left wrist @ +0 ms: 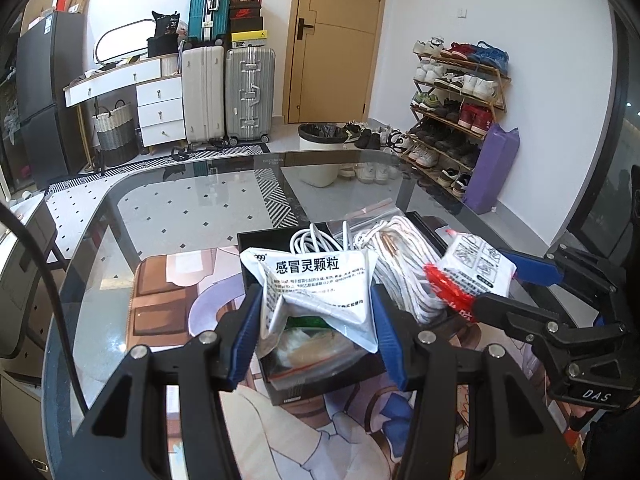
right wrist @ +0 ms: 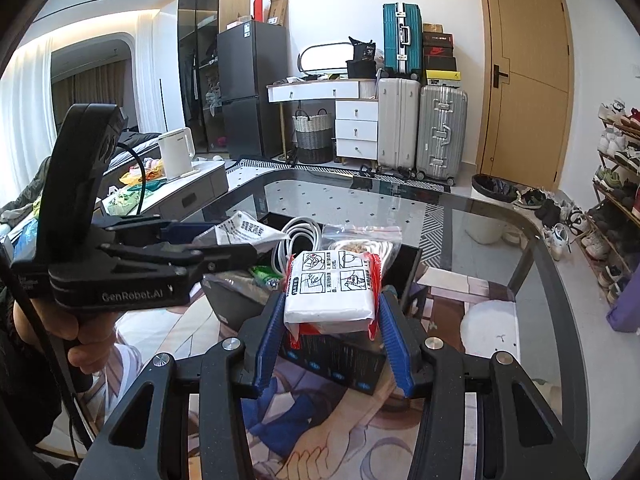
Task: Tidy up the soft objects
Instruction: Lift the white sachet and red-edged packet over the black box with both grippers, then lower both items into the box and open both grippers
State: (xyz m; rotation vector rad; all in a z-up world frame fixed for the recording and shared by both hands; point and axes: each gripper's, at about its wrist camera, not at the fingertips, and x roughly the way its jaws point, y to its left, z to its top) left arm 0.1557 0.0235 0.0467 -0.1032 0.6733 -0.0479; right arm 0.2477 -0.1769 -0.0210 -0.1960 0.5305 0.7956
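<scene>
My left gripper (left wrist: 316,312) is shut on a white medicine sachet (left wrist: 316,288) with Chinese print, held above a black box (left wrist: 280,240). My right gripper (right wrist: 330,316) is shut on a white packet with red ends (right wrist: 332,292), held over the same black box (right wrist: 340,356). In the left wrist view the right gripper (left wrist: 492,284) comes in from the right with that packet (left wrist: 472,268). In the right wrist view the left gripper (right wrist: 224,240) reaches in from the left with the sachet (right wrist: 244,232). The box holds a coiled white cable (left wrist: 312,240), a bag of white cord (left wrist: 400,264) and other pouches.
The box stands on a printed mat (left wrist: 168,300) on a glass table (left wrist: 180,208). Beyond the table are suitcases (left wrist: 228,92), a white drawer unit (left wrist: 160,108), a bin (left wrist: 320,148), a shoe rack (left wrist: 456,112) and a door (left wrist: 336,36). A kettle (right wrist: 176,152) stands at the left.
</scene>
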